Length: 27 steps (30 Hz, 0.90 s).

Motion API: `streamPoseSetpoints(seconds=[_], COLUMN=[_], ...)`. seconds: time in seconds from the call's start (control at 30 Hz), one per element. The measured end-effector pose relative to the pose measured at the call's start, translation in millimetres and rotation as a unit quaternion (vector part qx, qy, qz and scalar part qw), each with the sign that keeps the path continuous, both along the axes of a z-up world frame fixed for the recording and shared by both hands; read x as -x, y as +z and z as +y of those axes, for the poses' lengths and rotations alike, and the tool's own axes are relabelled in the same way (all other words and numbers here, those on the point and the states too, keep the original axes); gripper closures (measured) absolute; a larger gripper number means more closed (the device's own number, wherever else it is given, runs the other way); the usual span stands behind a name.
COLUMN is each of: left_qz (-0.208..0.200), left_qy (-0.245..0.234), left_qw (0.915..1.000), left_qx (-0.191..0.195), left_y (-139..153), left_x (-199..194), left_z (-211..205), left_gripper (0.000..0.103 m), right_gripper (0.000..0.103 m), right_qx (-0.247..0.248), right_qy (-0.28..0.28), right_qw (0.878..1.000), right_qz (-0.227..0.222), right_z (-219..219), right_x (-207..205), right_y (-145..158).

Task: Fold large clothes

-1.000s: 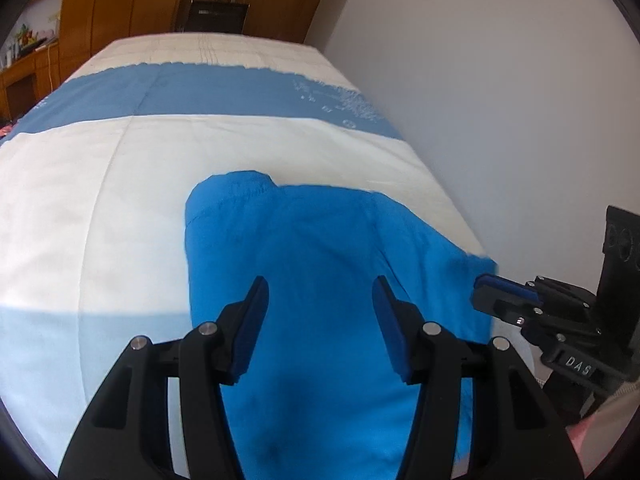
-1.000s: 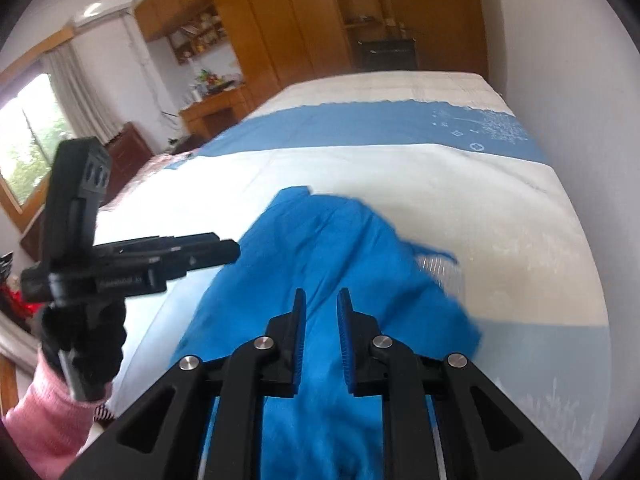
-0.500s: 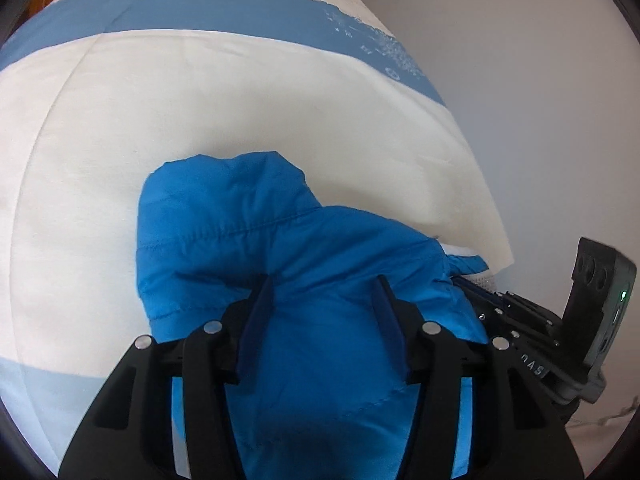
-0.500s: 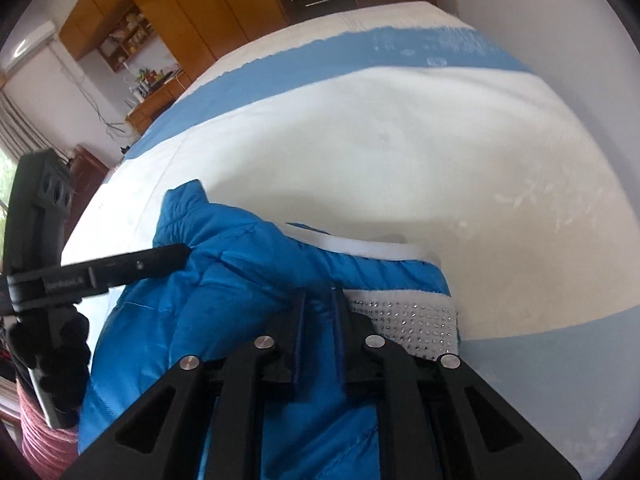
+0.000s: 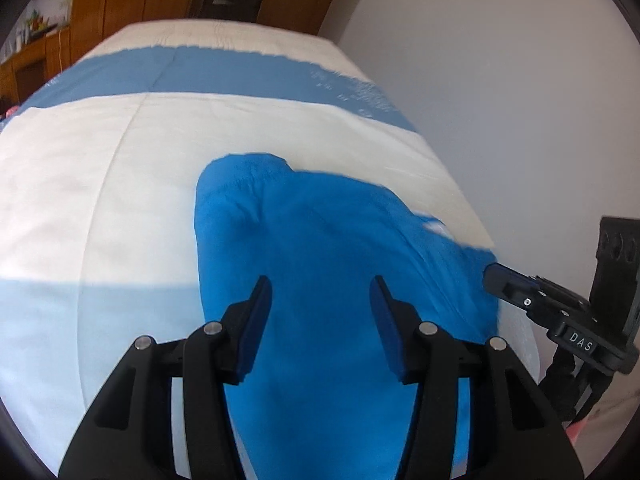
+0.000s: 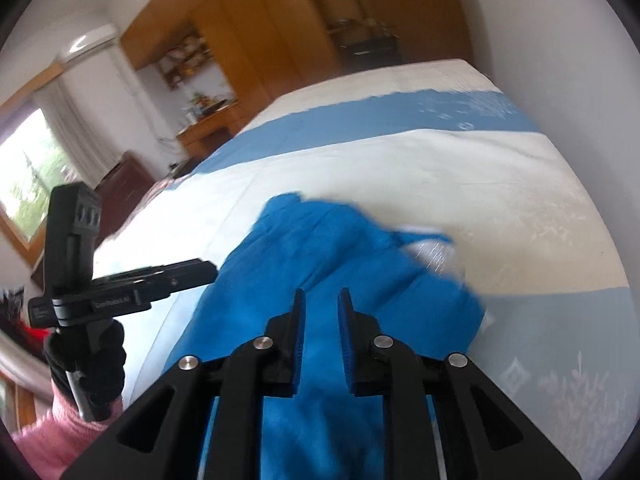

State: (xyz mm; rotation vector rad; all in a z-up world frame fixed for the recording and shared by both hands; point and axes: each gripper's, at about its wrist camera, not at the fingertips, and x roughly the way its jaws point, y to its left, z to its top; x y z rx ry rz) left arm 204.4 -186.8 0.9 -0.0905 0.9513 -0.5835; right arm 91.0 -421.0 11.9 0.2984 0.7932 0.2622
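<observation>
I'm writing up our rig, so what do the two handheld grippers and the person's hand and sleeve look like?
Both grippers, left gripper and right gripper, are matte black plastic with silver pivot pins and blue-padded jaws; the right's side reads "DAS". The left hand wears a black glove and a fuzzy pink sleeve.

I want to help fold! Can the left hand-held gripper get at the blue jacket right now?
Probably yes. The left hand-held gripper hangs just above the blue jacket on the bed, jaws apart and empty, with nothing between them and the fabric.
</observation>
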Motion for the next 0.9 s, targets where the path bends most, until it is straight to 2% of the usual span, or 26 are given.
streamPoseSetpoints(seconds=[0.07, 0.13, 0.2, 0.27, 0.37, 0.53, 0.67, 0.73, 0.8, 0.9], left_qz=[-0.020, -0.031, -0.014, -0.017, -0.023, -0.041, -0.032, -0.025, -0.021, -0.022], left_qy=[-0.002, -0.003, -0.006, -0.004, -0.005, 0.001, 0.002, 0.001, 0.003, 0.016], left_qw=[0.9998, 0.9994, 0.9995, 0.9994, 0.9990, 0.9975, 0.9984, 0.9991, 0.9996, 0.9996], left_qx=[-0.004, -0.017, -0.029, -0.031, -0.038, -0.058, -0.046, -0.036, -0.020, -0.007], left_y=[0, -6, -26, -40, -48, -53, -46, -39, -31, -23], left_x=[26, 39, 42, 42, 44, 52, 51, 52, 52, 52], left_z=[4, 5, 1, 3, 1, -7, -3, 5, 19, 43], left_gripper=[0.053, 0.053, 0.051, 0.051, 0.051, 0.051, 0.051, 0.049, 0.039, 0.035], right_gripper=[0.086, 0.086, 0.086, 0.086, 0.086, 0.086, 0.085, 0.078, 0.060, 0.047], right_qx=[0.017, 0.030, 0.050, 0.033, 0.013, 0.014, 0.001, -0.002, -0.007, -0.026], right_qy=[0.009, 0.006, -0.002, -0.008, -0.008, -0.016, -0.018, -0.017, -0.022, -0.035], right_qw=[1.000, 0.999, 0.998, 0.999, 0.999, 0.999, 1.000, 1.000, 1.000, 0.999], right_qz=[-0.006, 0.007, 0.029, 0.042, 0.037, 0.024, 0.026, 0.012, -0.012, -0.027], right_z=[10, 16, 19, 16, 11, 11, 7, 5, 0, -17], right_x=[18, 24, 19, 16, 14, 17, 19, 31, 44, 60], right_y=[-1, -11, -26, -46, -59, -66, -58, -48, -35, -21])
